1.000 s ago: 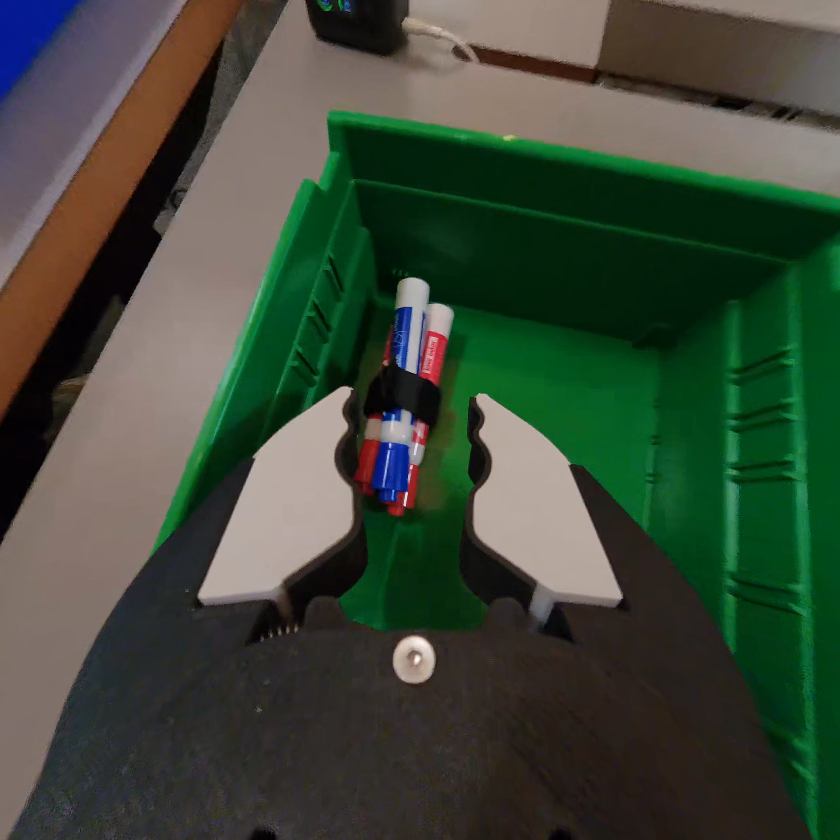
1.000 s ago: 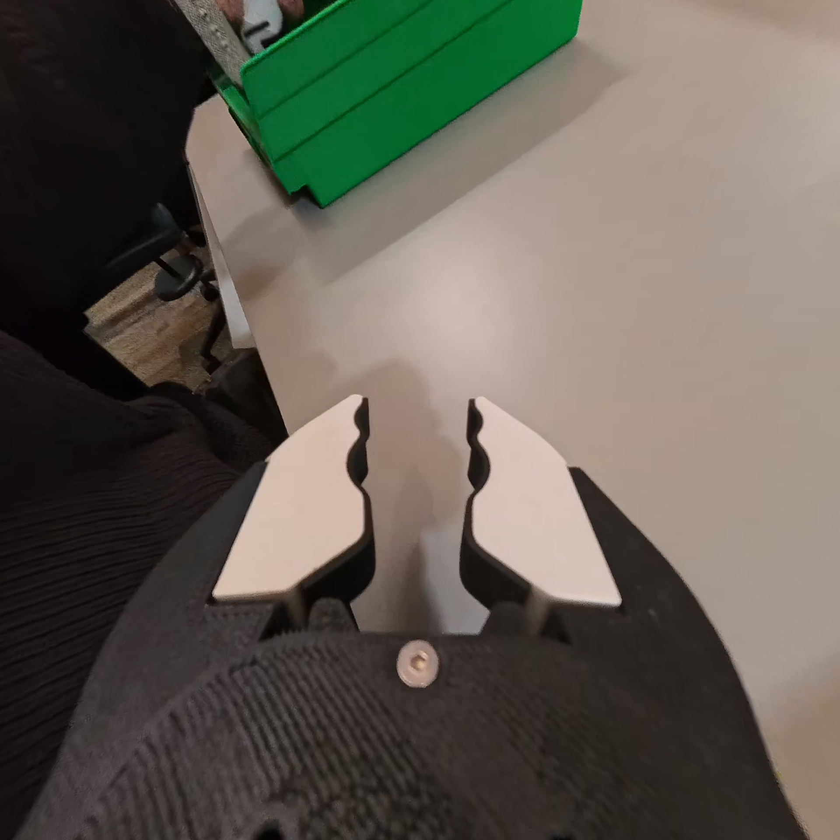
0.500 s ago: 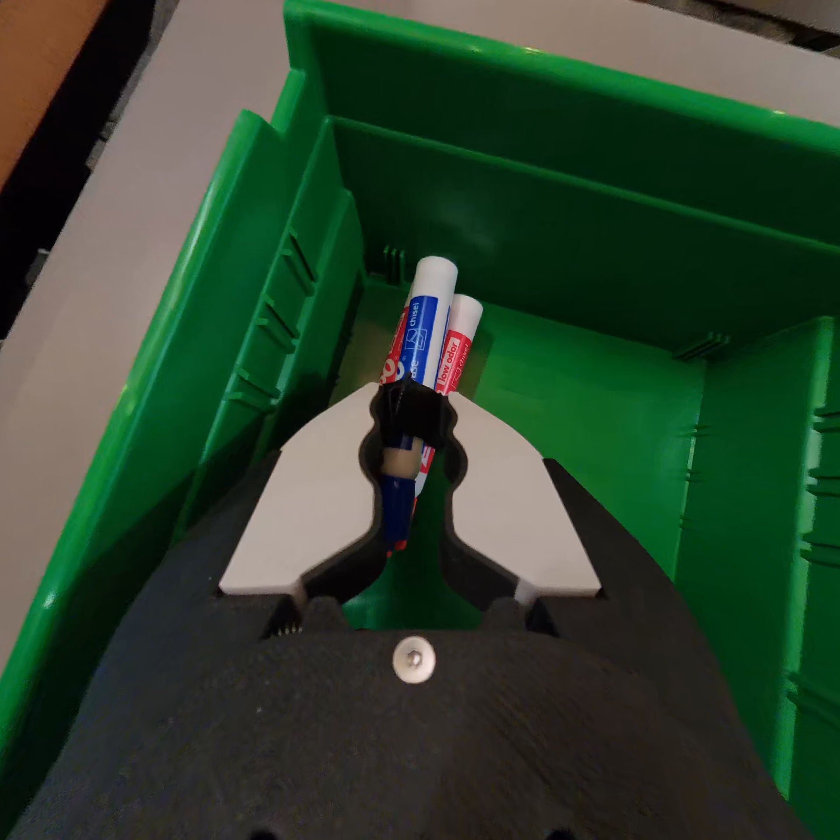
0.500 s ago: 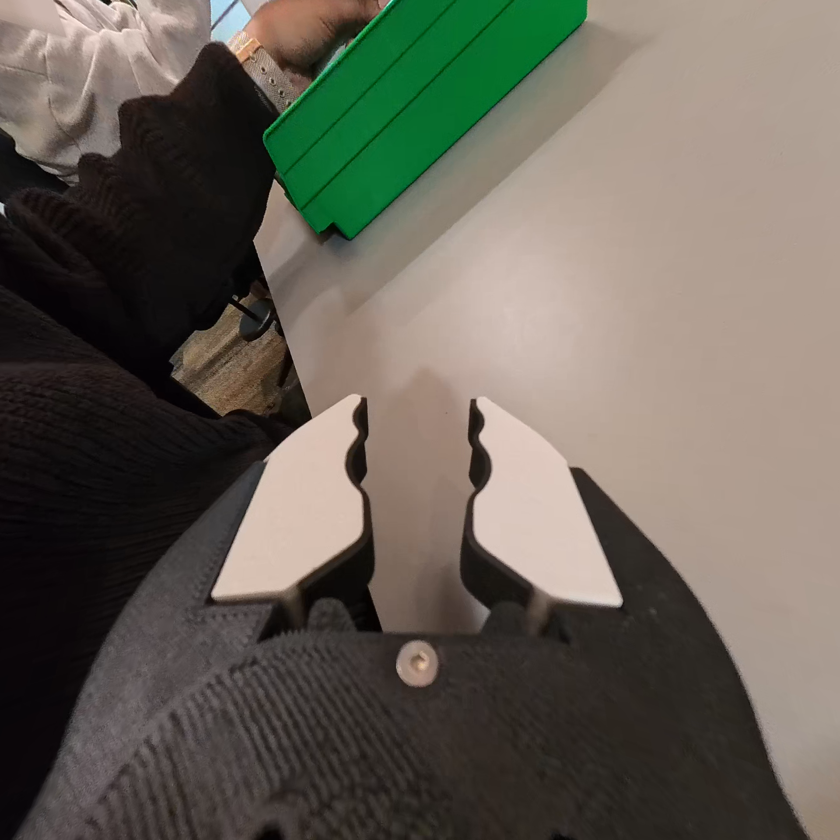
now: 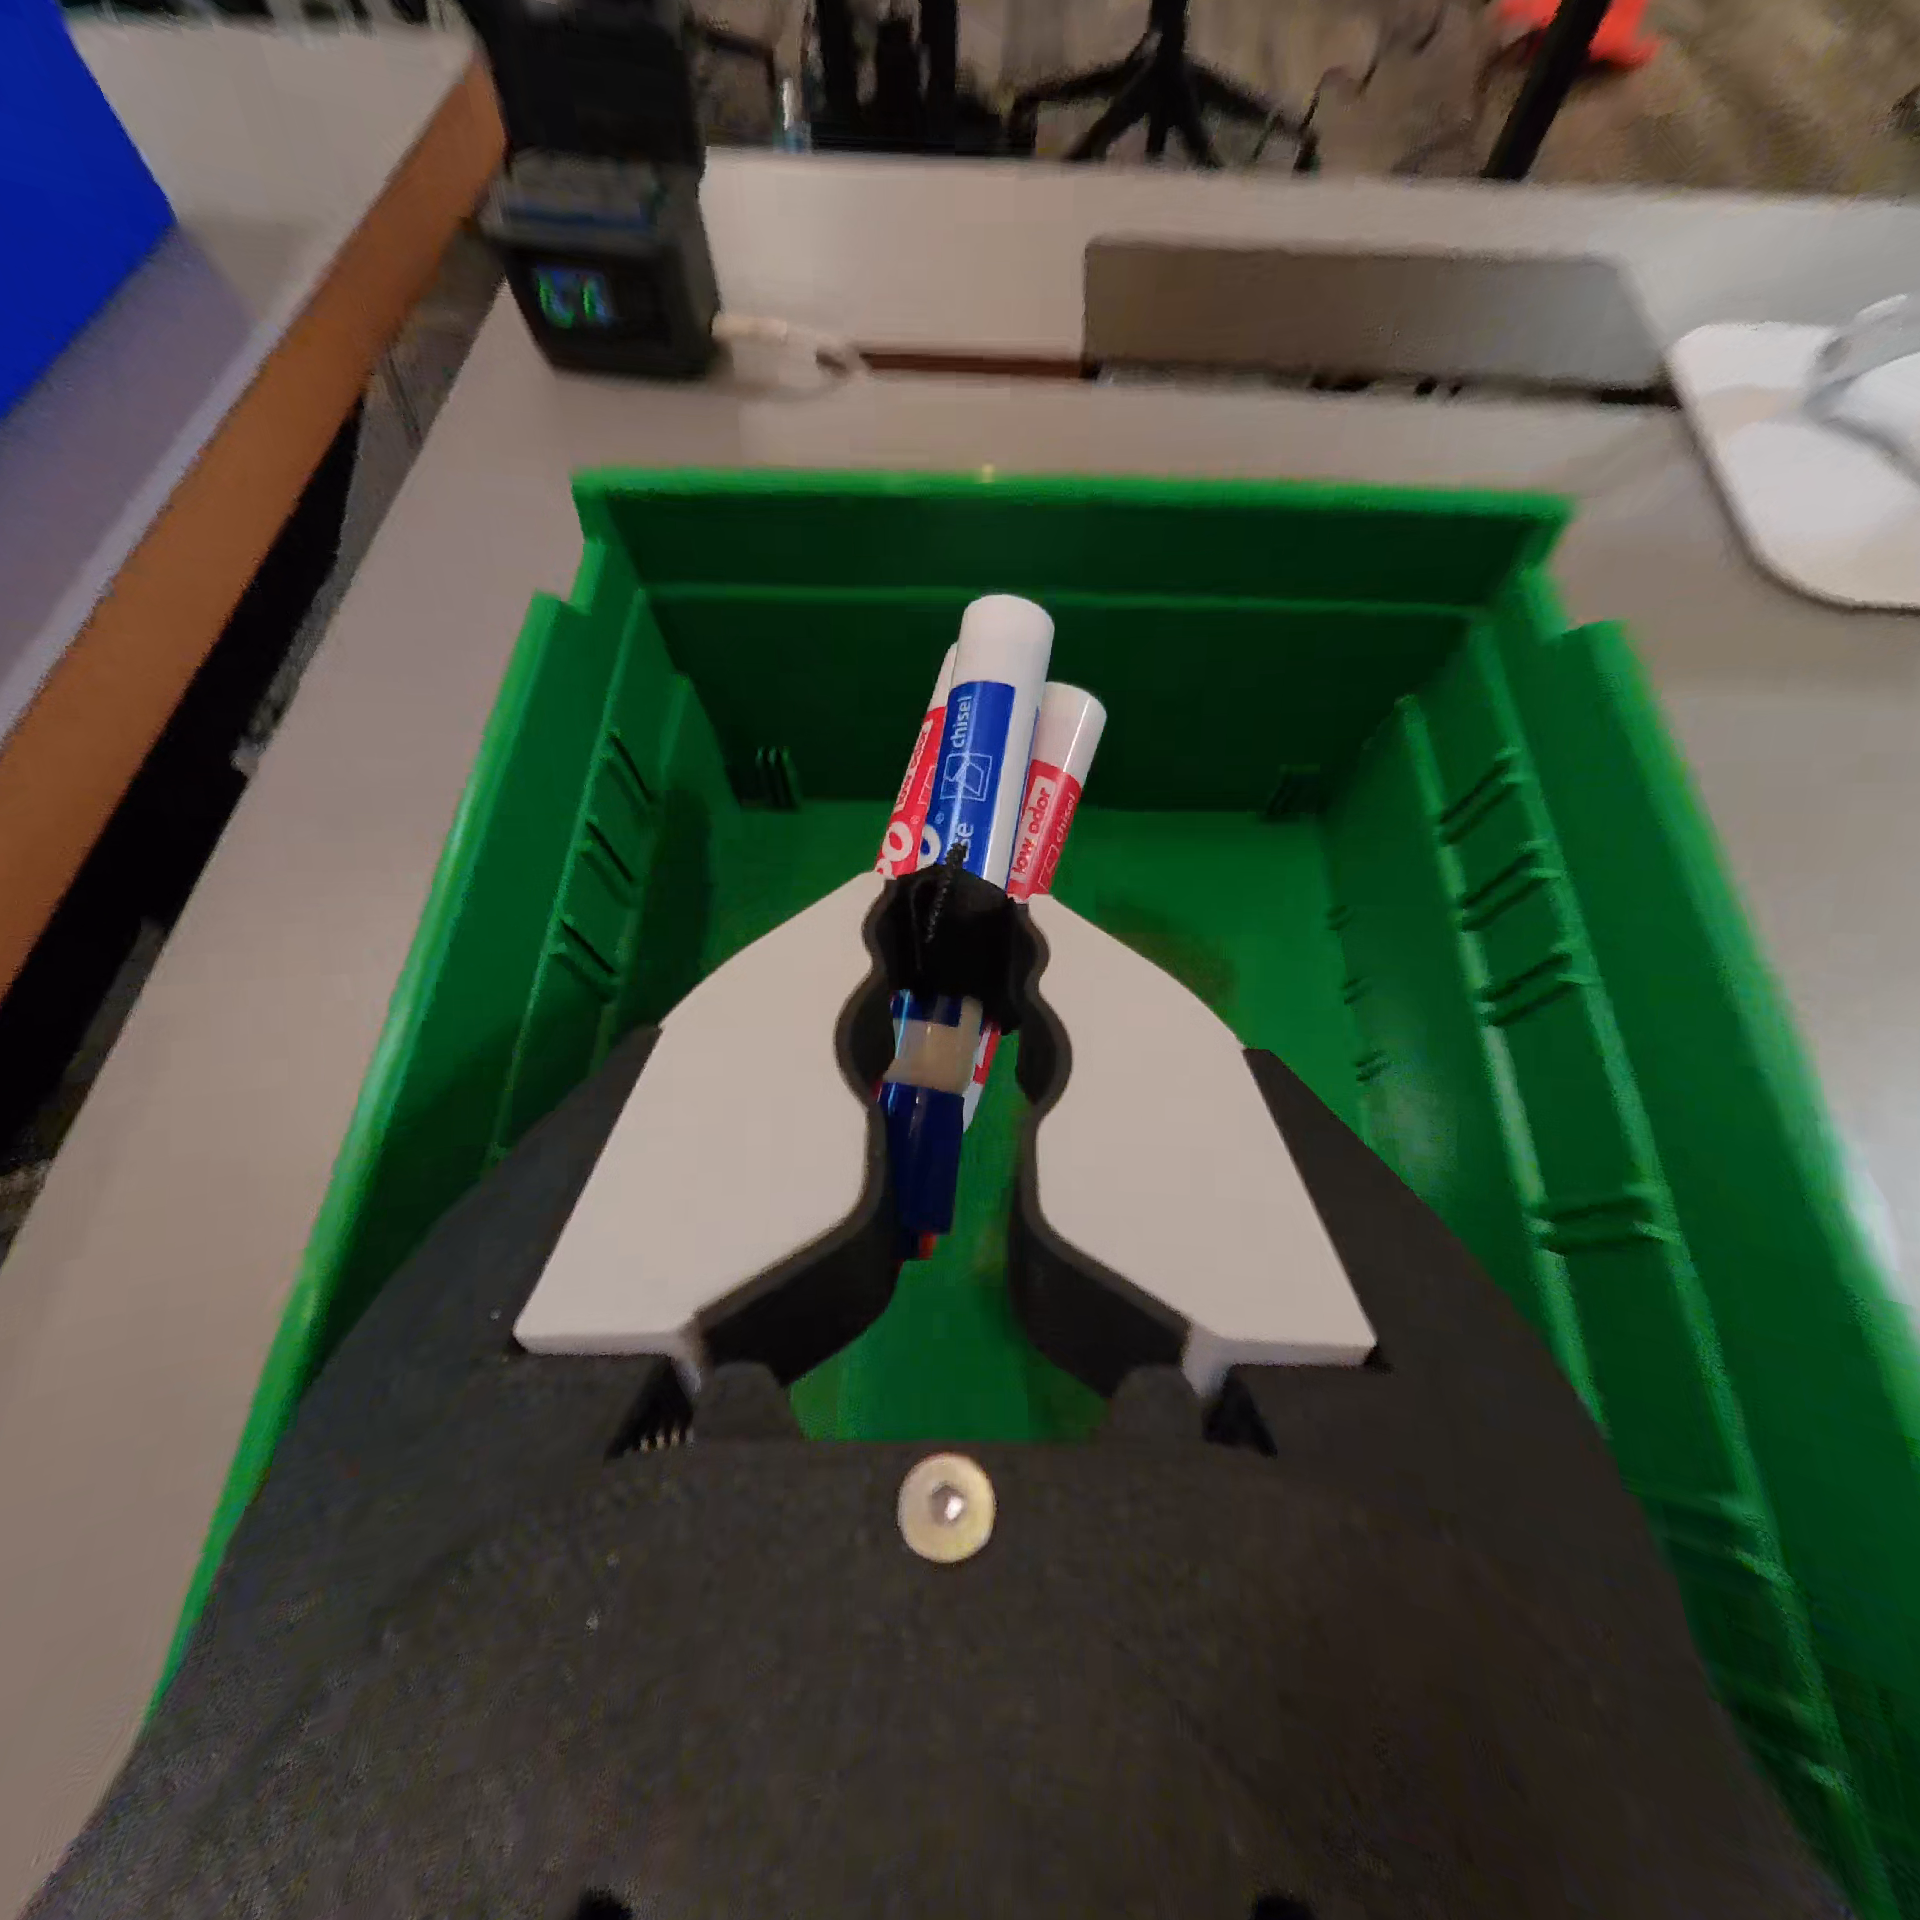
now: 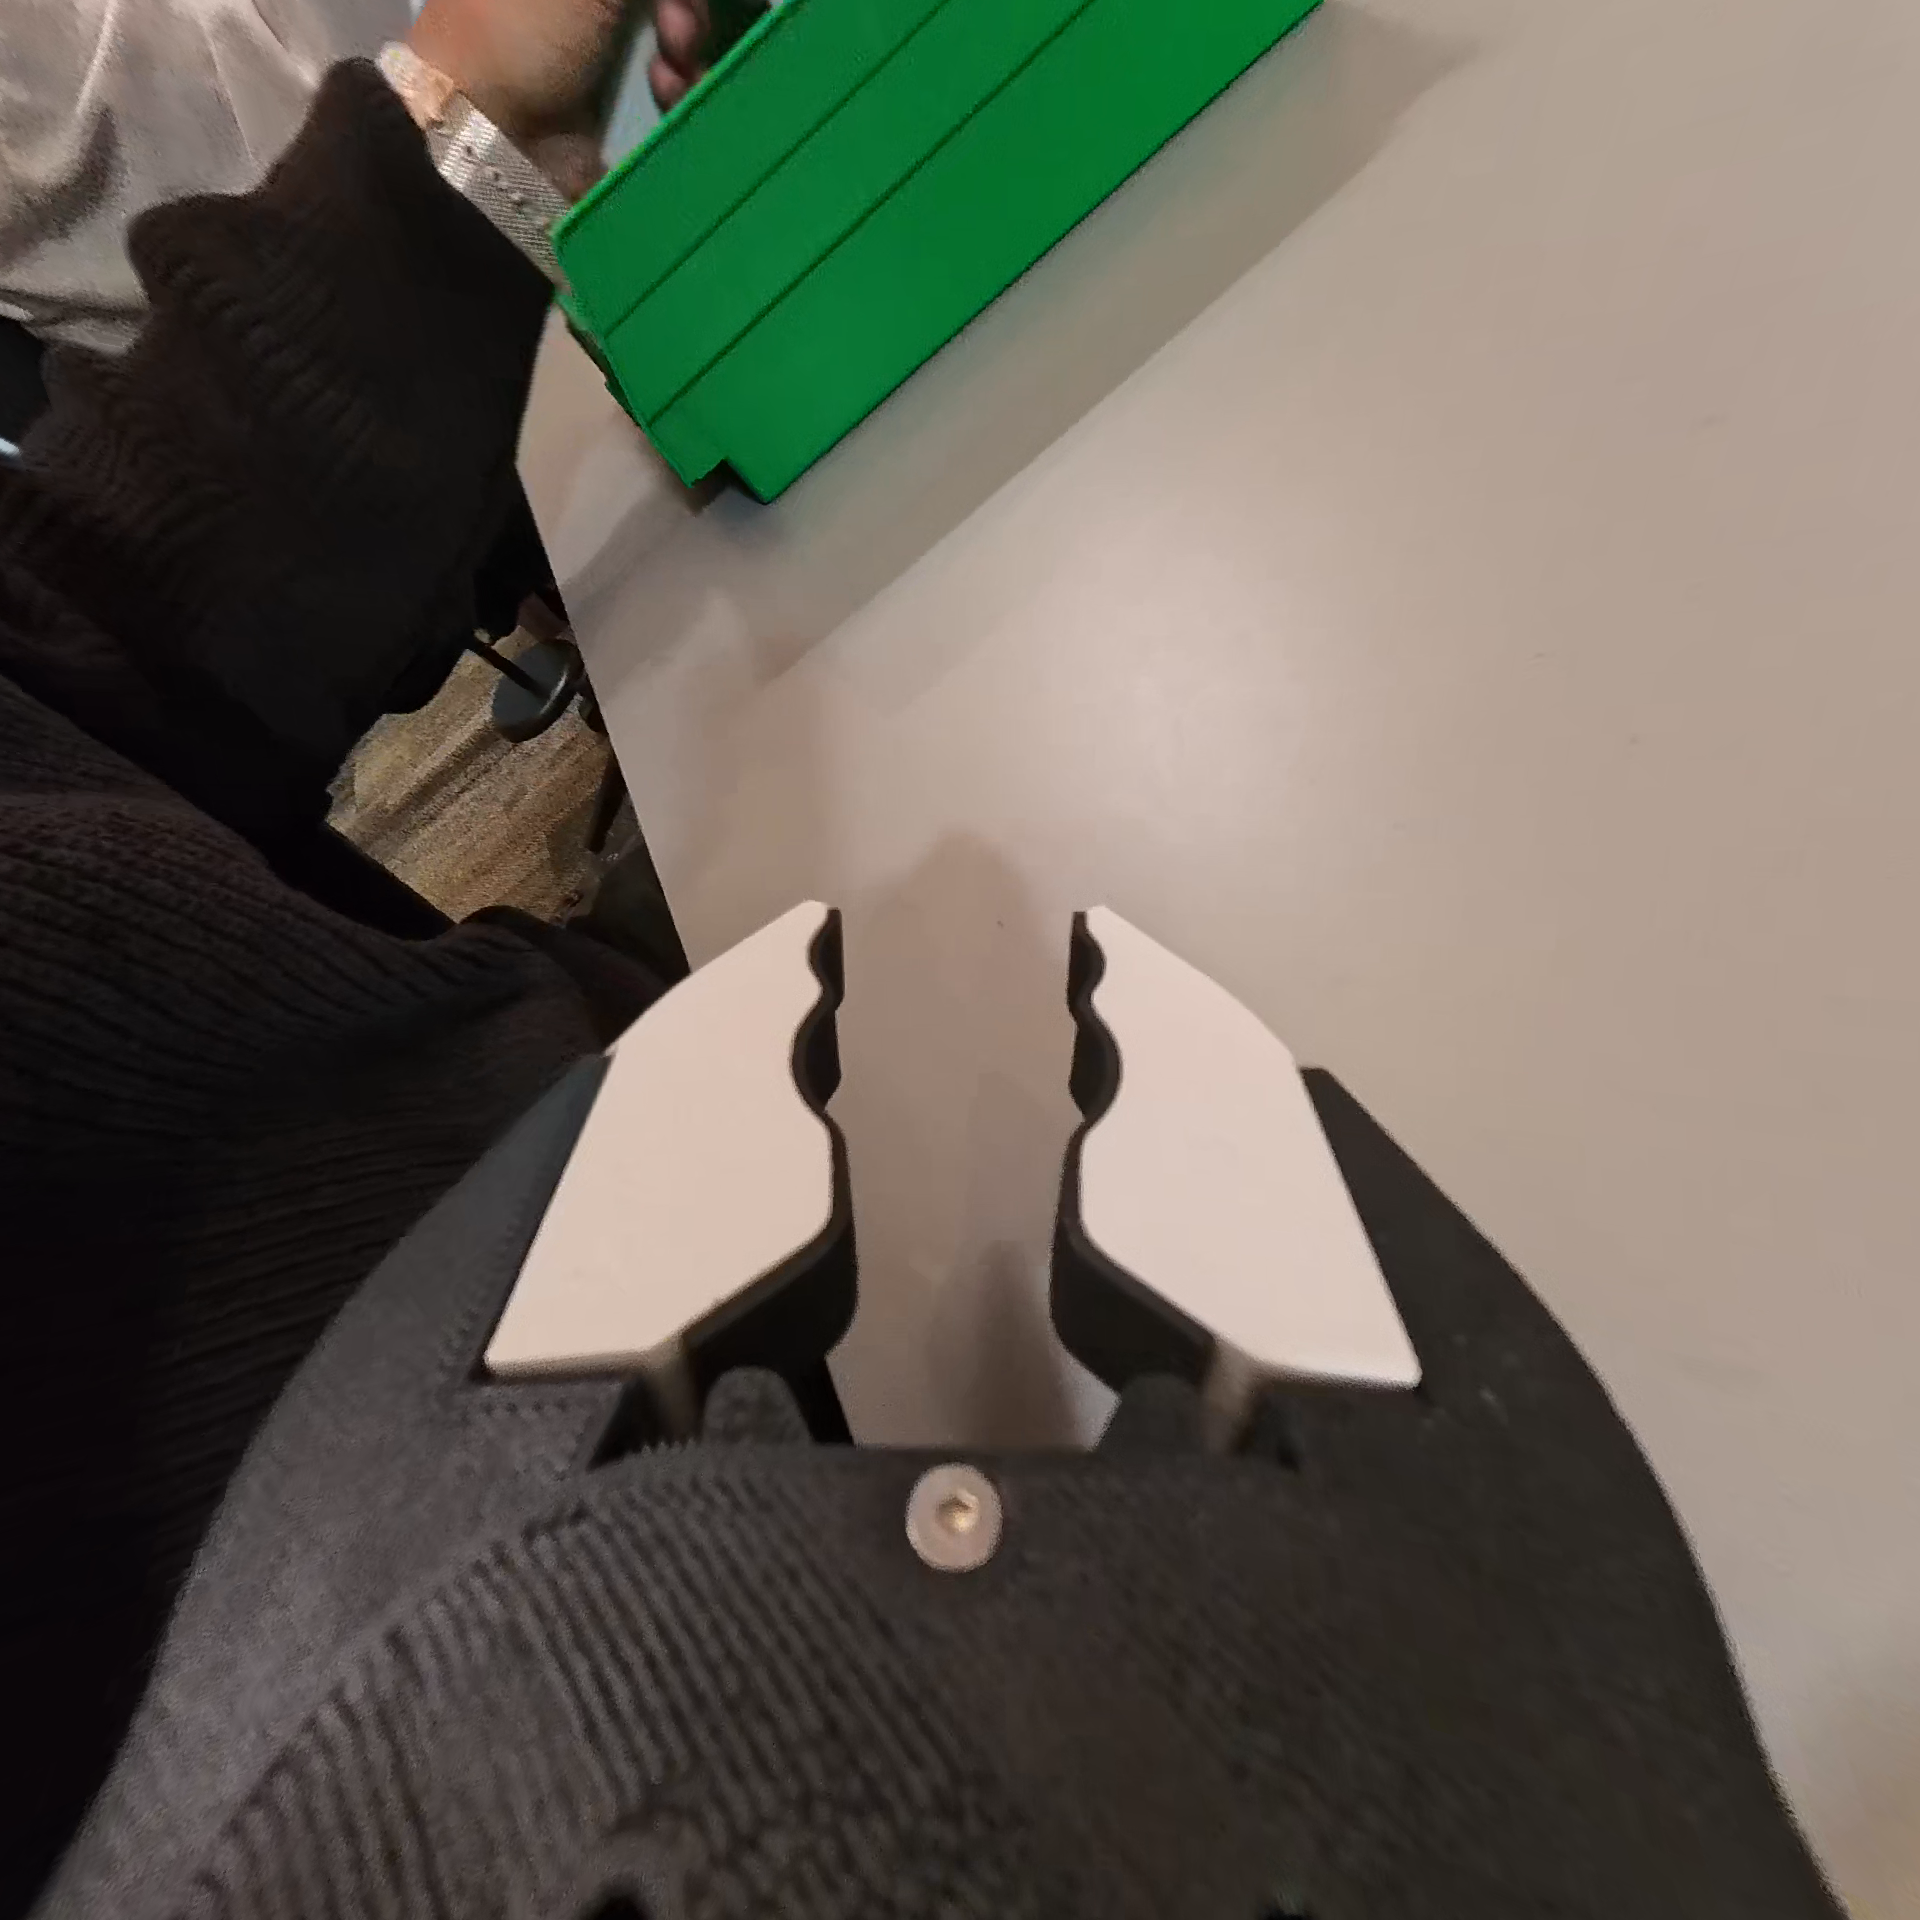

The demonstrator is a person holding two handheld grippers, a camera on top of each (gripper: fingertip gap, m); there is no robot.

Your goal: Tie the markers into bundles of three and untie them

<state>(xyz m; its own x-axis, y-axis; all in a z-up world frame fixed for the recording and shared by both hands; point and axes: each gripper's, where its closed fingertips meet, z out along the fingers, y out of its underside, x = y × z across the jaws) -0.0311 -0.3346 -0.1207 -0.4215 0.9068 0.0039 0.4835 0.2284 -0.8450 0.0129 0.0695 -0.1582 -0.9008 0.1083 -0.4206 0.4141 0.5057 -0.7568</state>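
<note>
Marker bundle (image 5: 987, 790) is clamped in the left claw (image 5: 954, 935): red and blue dry-erase markers with white barrels, strapped together by a black band (image 5: 951, 935) that sits right at the claw tips. Capped ends point back toward the camera, white barrel ends stick up and forward, tilted. Bundle hangs inside the green plastic bin (image 5: 1455, 935), above its floor; can't tell if any cap touches the bottom. Bin sits on the grey counter (image 5: 312, 935). Beyond the bin's far wall: a small black device with a lit display (image 5: 603, 281), a white cable (image 5: 779, 348) just beside it, and a white object (image 5: 1808, 457) at the far right edge. Right claw (image 6: 954, 977) is spread wide, holding nothing, hovering over bare counter (image 6: 1455, 727) near its edge. Same bin (image 6: 883, 239) shows well ahead of it in the right wrist view, with a black knit sleeve (image 6: 260, 416) to the left.
</note>
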